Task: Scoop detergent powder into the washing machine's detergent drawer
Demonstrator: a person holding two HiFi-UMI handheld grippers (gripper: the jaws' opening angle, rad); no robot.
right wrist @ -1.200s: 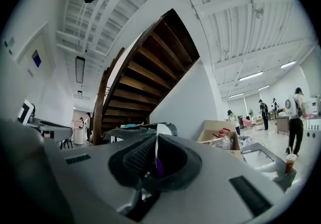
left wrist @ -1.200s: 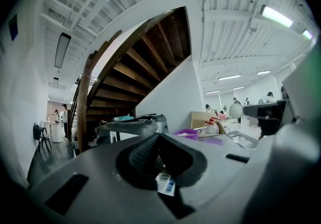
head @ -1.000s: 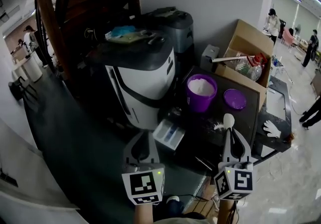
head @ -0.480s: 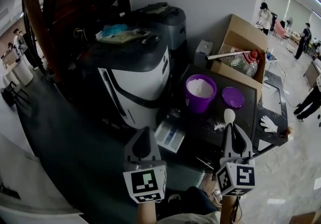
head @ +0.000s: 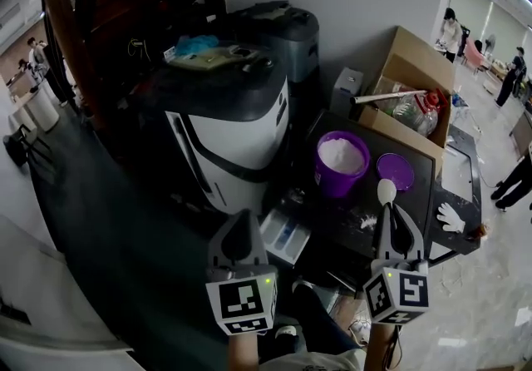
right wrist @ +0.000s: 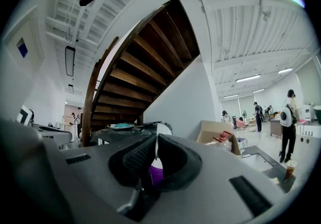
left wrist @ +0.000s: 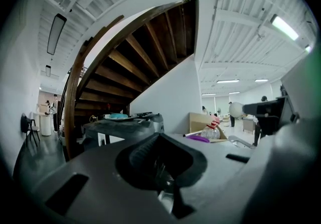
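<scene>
Right tongs [head: 391, 215] clamp a white spoon [head: 386, 192] pointing forward, purple powder tub [head: 336, 183] just ahead-left; left tongs [head: 241, 224] closed, empty.

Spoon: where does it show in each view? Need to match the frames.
Head view: spoon at lower right, its bowl poking out of the right claw, just right of the purple tub.
Left gripper view: white bowl at mid right, seen side-on.
Right gripper view: centre, handle pinched between the jaws, bowl above them.
Shared landmark: cardboard box.
</scene>
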